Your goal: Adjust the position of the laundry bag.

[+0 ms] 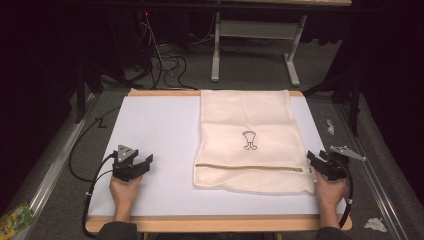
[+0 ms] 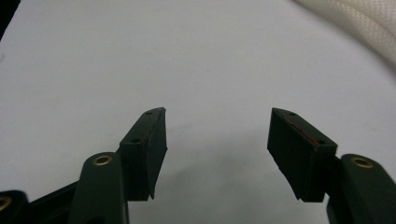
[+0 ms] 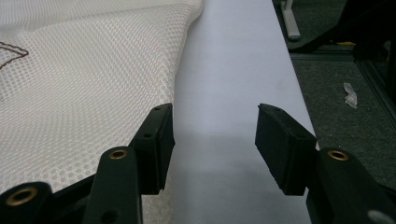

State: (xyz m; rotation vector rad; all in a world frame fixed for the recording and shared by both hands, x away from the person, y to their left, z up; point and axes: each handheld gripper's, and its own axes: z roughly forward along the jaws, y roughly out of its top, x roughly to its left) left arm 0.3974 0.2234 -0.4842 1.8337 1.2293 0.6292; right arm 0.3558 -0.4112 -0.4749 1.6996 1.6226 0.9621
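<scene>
A cream mesh laundry bag (image 1: 250,142) lay flat on the right half of the worktop (image 1: 155,135), its top edge at the far rim and its zipped, folded-over end toward the person, a small dark motif (image 1: 249,140) stitched near the middle. It looked spread out and squared on purpose, so that its near corners could be taken one by each hand. The right tool (image 1: 320,162) rested on the worktop just beside the bag's near right corner, its jaws standing wide apart with nothing between them; in the right gripper view the left jaw sat at the very edge of the mesh (image 3: 84,88), which suggested a pinch on that edge was being lined up. The left tool (image 1: 137,164) lay well apart from the bag on bare white surface, its jaws likewise spread and empty, with only a curve of the mesh (image 2: 364,23) at the far corner of the left gripper view; it seemed parked at rest. Each hand (image 1: 124,192) gripped its tool from behind, cables trailing off the near edge. The worktop was a white sheet on a wooden board, clean and matte. Around it the room was dim: grey carpet, a tangle of cables (image 1: 165,65) and a pale desk frame (image 1: 255,45) beyond, crumpled scraps (image 1: 375,224) on the floor at the right, and a green packet (image 1: 15,220) at the near left.
</scene>
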